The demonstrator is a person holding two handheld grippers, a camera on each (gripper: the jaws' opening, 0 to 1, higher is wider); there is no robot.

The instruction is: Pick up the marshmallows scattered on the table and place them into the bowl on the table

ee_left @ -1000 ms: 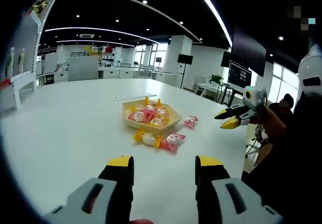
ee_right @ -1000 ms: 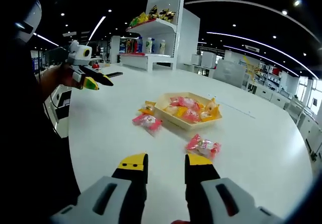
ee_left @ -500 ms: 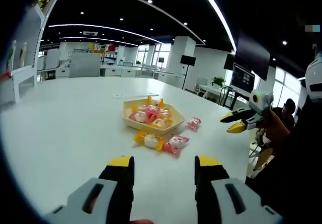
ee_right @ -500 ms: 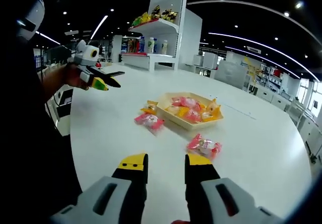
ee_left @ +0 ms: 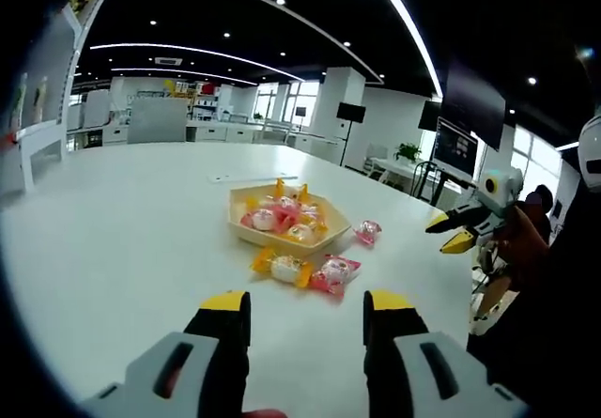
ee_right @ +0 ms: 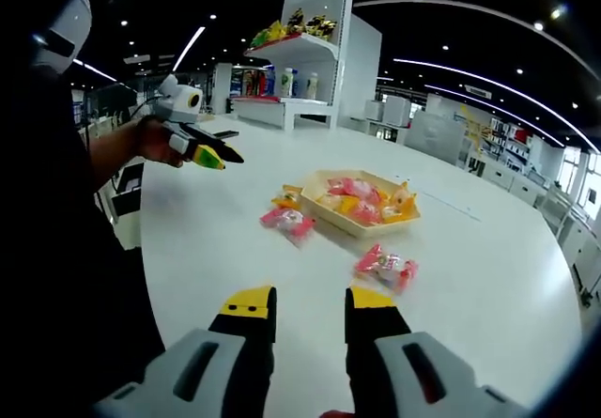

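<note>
A beige hexagonal bowl holding several wrapped marshmallows sits mid-table. Loose wrapped marshmallows lie beside it: a yellow one, a pink one, and another pink one apart on the bowl's other side. My left gripper is open and empty, well short of the yellow and pink pair. My right gripper is open and empty too, nearest the lone pink marshmallow.
The white table is wide, with bare room around the bowl. A white shelf unit with snacks and bottles stands behind. A person's hand holds the left gripper. Monitors and chairs stand beyond the table edge.
Both views have crept nearer the marshmallows. The left gripper has moved further over the table in the right gripper view. Jaws stay open; nothing taken hold of.
</note>
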